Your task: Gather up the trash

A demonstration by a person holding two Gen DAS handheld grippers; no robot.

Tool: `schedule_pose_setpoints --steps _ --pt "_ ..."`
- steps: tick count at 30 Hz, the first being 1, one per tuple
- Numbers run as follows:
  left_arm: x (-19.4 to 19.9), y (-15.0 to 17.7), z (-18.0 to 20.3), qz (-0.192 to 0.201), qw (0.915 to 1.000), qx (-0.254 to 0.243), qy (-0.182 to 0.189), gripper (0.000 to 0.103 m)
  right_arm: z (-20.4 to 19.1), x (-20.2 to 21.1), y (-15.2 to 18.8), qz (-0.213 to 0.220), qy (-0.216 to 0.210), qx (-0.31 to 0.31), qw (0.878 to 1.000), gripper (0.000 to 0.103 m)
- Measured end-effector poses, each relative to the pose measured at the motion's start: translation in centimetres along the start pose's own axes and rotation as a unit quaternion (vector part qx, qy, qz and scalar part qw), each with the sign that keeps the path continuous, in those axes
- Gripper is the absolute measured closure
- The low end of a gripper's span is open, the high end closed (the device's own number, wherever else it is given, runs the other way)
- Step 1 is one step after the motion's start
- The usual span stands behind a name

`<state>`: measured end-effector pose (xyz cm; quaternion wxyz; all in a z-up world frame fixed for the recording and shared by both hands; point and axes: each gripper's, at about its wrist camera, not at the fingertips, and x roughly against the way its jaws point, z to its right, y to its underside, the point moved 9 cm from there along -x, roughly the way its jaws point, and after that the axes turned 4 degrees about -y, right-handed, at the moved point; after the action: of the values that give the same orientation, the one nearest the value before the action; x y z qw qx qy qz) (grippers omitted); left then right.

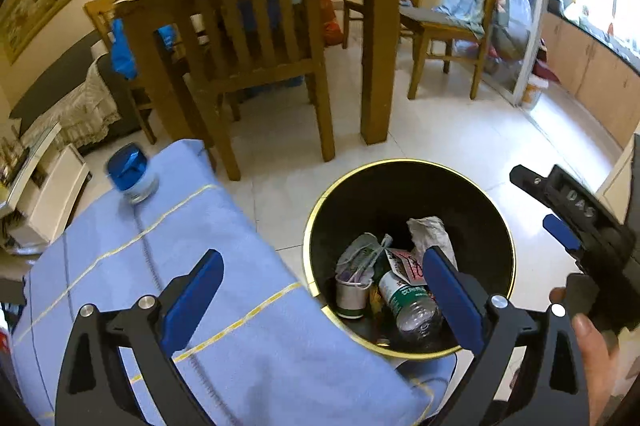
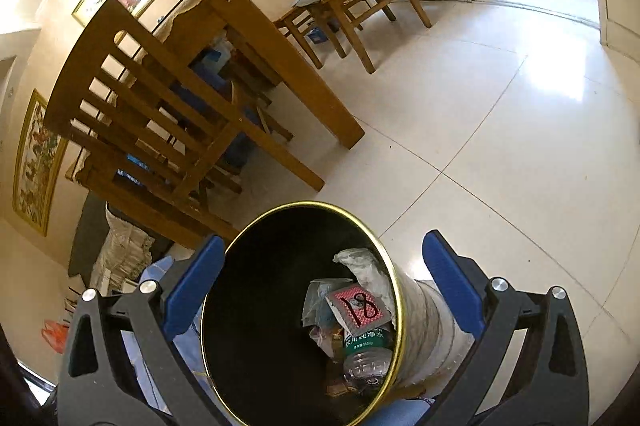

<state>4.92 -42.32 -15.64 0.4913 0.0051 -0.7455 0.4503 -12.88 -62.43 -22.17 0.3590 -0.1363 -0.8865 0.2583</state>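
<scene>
Left gripper: fingers spread, empty.
Right gripper: fingers spread, empty.
Bin: holds 1 bottle, perhaps a cup.

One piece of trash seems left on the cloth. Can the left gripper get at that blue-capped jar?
Probably yes. The left gripper is open and empty, and the blue-capped jar stands alone on the blue cloth ahead of it, with nothing between them.
</scene>
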Motion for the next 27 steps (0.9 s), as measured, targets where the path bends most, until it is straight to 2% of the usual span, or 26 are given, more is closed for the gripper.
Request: schedule_pose_setpoints --steps 4,7,10,11,13,14,16,18,21,22,24,27 --pt "3.8 0.9 -3.8 0.030 0.9984 0.025 -0.040 0.007 -2.7 -0.1 0.7 -0.001 0.007 0.059 0.998 0.006" --pt "7.0 2.0 -8.3 0.047 0.9934 0.053 -0.090 0.007 -6.0 -0.3 2.1 -0.011 0.002 0.128 0.992 0.006" --pt "10.1 3.7 -13.4 0.052 0.9828 0.092 -0.151 0.007 -10.7 0.8 4.8 -0.013 -0.012 0.216 0.976 0.006" --pt "11.3 4.4 -15.3 0.052 0.9771 0.105 -0.178 0.007 -12.4 1.4 6.0 -0.015 -0.018 0.239 0.971 0.006" --pt "13.1 5.7 -18.5 0.043 0.9662 0.120 -0.224 0.007 -16.0 2.2 9.7 -0.045 -0.049 0.272 0.960 0.006" --pt "14.3 6.6 -20.4 0.041 0.9579 0.125 -0.255 0.007 -18.5 2.4 12.4 -0.076 -0.071 0.297 0.949 0.006" --pt "16.7 7.7 -23.2 0.044 0.9428 0.129 -0.305 0.007 -22.0 3.1 15.9 -0.103 -0.086 0.341 0.930 0.006" --pt "20.1 8.9 -25.9 0.058 0.9272 0.143 -0.341 0.007 -25.5 4.7 18.1 -0.105 -0.100 0.380 0.914 0.006" --pt "23.7 10.2 -28.3 0.073 0.9188 0.179 -0.344 0.007 -30.9 8.5 19.0 -0.070 -0.113 0.415 0.900 0.006" --pt "24.6 10.6 -28.9 0.075 0.9174 0.193 -0.340 0.007 -32.3 9.7 19.0 -0.060 -0.124 0.417 0.899 0.006" --pt "26.3 11.8 -30.5 0.059 0.9088 0.218 -0.351 0.007 -34.8 12.5 18.8 -0.042 -0.154 0.412 0.897 0.005" --pt "28.4 12.5 -30.9 0.072 0.9014 0.229 -0.361 0.007 -37.5 16.0 19.1 -0.031 -0.200 0.406 0.891 0.005"
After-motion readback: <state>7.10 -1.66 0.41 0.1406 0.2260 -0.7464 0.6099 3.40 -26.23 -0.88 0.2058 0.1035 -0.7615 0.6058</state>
